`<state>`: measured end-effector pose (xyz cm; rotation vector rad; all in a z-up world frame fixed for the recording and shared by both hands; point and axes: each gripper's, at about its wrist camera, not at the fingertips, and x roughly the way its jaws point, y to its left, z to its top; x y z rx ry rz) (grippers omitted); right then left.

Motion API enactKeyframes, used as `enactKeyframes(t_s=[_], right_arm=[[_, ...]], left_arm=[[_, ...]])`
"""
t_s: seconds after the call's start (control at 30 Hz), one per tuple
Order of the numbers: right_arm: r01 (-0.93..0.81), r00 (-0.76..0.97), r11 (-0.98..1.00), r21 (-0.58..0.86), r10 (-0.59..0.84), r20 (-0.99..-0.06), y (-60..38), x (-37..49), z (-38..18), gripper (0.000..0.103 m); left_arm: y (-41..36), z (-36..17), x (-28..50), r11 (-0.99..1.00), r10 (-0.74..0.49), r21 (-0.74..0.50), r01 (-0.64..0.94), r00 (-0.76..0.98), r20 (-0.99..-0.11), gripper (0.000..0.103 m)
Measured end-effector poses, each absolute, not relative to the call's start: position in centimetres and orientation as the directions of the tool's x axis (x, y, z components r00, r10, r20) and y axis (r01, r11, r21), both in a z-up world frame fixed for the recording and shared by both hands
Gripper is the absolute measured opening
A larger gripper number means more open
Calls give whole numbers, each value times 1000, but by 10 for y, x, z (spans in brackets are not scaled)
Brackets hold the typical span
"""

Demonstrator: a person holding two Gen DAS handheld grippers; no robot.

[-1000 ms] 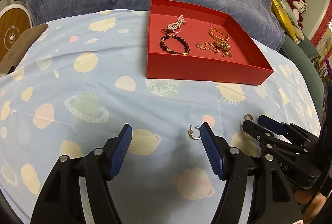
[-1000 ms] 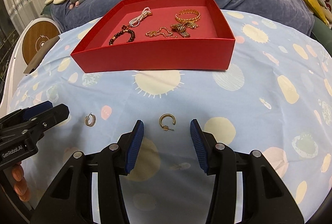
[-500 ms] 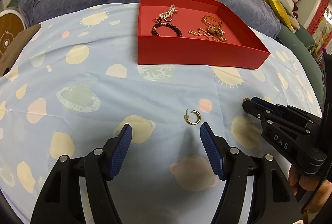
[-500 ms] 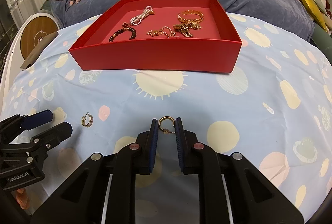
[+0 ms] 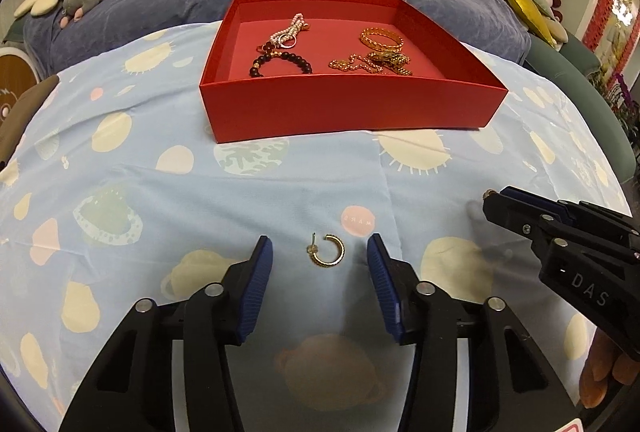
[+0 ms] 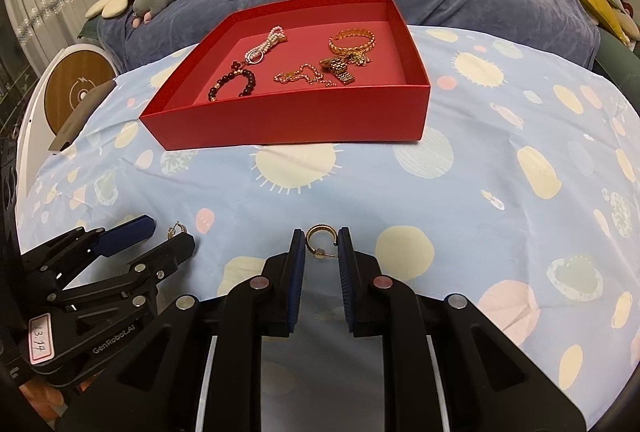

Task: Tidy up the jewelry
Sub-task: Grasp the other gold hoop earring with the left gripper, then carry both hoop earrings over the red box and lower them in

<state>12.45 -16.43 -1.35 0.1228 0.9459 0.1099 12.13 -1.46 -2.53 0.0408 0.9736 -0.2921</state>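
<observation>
1. Lying flat on a pale blue cloth [image 5: 280, 200] printed with planets and suns, a gold hoop earring [image 5: 326, 251] sits between the spread blue pads of the left gripper [image 5: 320, 256], touching neither; its open gap faces up and left, and its thin post stands at the left end.
2. Ribbed blue pads of the right gripper [image 6: 321, 244] are drawn in close on a second gold hoop earring [image 6: 319, 235], its arch pointing away toward the box and its post running sideways to the right pad; whether it is clamped cannot be told.
3. Beyond both, a shallow red cardboard box [image 6: 296, 120] with matte walls holds a dark beaded bracelet [image 6: 234, 83], a pearl strand [image 6: 267, 42], a gold chain [image 6: 302, 74] and a gold bangle [image 6: 352, 41].
</observation>
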Motion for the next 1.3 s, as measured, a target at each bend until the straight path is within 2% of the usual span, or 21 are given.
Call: enactKeyframes(t_s=[0.07, 0.37, 1.3], right_arm=[[-36, 582, 987, 156, 148, -800, -166, 123, -13, 16], [-28, 586, 986, 162, 147, -797, -170, 122, -10, 16], [-112, 597, 974, 197, 225, -770, -125, 124, 9, 16]], left_arm=[[-17, -26, 121, 959, -224, -89, 268, 532, -817, 34], [-24, -27, 119, 957, -210, -58, 283, 544, -812, 16], [3, -5, 119, 958, -264, -151, 244, 544, -796, 16]])
